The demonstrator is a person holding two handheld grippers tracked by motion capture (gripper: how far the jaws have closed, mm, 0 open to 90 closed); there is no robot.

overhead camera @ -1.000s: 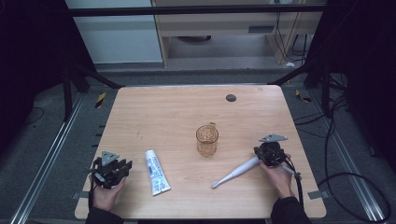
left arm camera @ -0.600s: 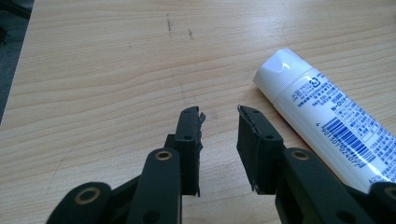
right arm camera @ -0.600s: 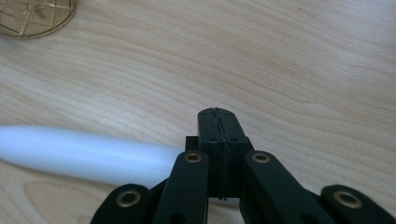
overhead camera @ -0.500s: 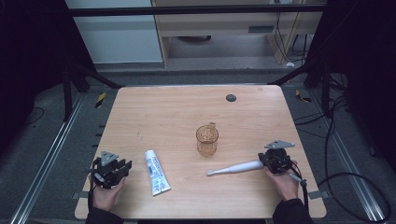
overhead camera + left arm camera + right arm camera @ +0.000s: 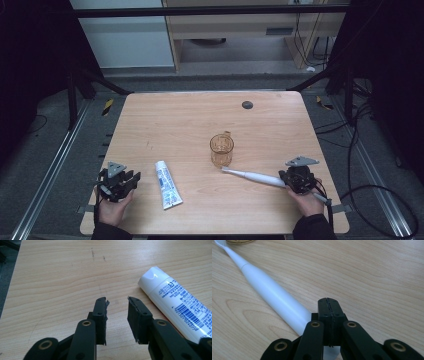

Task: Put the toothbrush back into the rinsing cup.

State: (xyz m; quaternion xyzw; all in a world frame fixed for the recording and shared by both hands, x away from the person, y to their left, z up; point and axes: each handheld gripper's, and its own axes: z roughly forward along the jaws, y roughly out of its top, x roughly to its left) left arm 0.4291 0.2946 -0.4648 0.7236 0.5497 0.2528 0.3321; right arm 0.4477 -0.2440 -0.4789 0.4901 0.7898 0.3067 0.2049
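A white electric toothbrush (image 5: 255,177) lies on the wooden table (image 5: 200,115), its head touching the base of an amber glass mug (image 5: 221,149). My right gripper (image 5: 287,178) is at the handle end with its jaws shut on each other. In the right gripper view the toothbrush (image 5: 269,292) runs along the left side of the right gripper (image 5: 328,300) and under it, not between the pads. A white toothpaste tube (image 5: 167,184) lies front left. My left gripper (image 5: 134,177) rests just left of it, open. In the left gripper view, bare wood shows between the jaws of the left gripper (image 5: 117,302) and the toothpaste tube (image 5: 175,300) lies to the right.
A small dark disc (image 5: 247,104) sits near the table's far edge. The mug's base (image 5: 237,241) peeks in at the top left of the right gripper view. Dark floor, rails and cables surround the table.
The right gripper has slid to the right and a little nearer. The toothbrush has swung with it, its head going from the front up to the mug's base. The left gripper has stayed put.
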